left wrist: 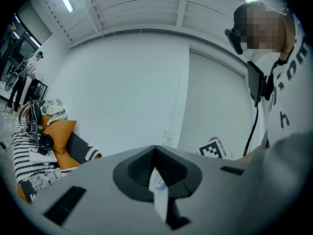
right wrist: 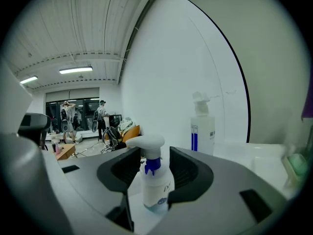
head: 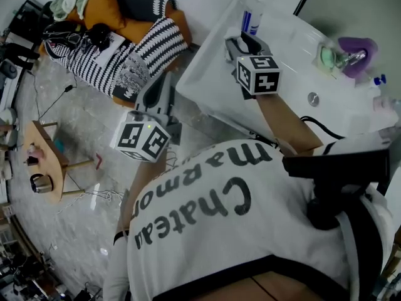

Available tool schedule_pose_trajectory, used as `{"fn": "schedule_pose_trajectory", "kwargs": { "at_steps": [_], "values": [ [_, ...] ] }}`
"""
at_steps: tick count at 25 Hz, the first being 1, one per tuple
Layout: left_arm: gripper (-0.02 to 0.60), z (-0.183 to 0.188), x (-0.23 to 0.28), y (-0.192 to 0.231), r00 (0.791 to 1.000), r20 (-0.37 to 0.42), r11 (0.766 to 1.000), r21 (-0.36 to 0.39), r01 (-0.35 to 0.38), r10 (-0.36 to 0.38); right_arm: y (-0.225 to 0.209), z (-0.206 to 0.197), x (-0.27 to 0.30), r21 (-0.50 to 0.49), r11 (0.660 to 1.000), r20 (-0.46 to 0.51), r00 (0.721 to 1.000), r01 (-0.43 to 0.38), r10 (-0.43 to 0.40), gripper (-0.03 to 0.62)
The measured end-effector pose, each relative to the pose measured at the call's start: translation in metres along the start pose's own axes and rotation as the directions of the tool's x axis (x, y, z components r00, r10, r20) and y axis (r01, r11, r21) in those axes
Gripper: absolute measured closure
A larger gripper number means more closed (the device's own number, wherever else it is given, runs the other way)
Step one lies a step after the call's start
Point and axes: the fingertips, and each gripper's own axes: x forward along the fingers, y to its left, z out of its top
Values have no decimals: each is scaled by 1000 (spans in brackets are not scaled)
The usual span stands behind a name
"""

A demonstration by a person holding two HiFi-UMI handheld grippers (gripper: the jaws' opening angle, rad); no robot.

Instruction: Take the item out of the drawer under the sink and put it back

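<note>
Likely the pump bottle (right wrist: 157, 182) is light, stiff and slick, so we grip its body, where our right gripper (right wrist: 149, 199) stands half open.

walls (left wrist: 122, 92): white | floor (head: 75, 199): grey marbled | sofa (head: 135, 29): orange cushions (head: 103, 8), striped blanket (head: 125, 61) | side table (head: 47, 158): wooden | ceiling (left wrist: 137, 4): strip lights (right wrist: 76, 70)

Striped blanket (head: 125, 58), orange cushion (head: 104, 8) — wooden stool (head: 47, 154)

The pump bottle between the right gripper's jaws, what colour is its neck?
Blue neck on a white pump bottle, best seen in the right gripper view.
</note>
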Motion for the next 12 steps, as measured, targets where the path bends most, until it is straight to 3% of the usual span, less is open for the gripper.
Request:
{"fn": "schedule_pose_trajectory", "kwargs": {
  "at_steps": [7, 12],
  "values": [
    [577, -2, 0, -1, 1000, -3, 1000, -8, -3, 3, 9, -3, 5, -2, 999, -27, 998, -54, 54, 375],
    [577, -9, 8, -3, 1000, -10, 999, -22, -26, 26, 9, -15, 11, 15, 993, -60, 991, -121, 121, 299]
  ]
}}
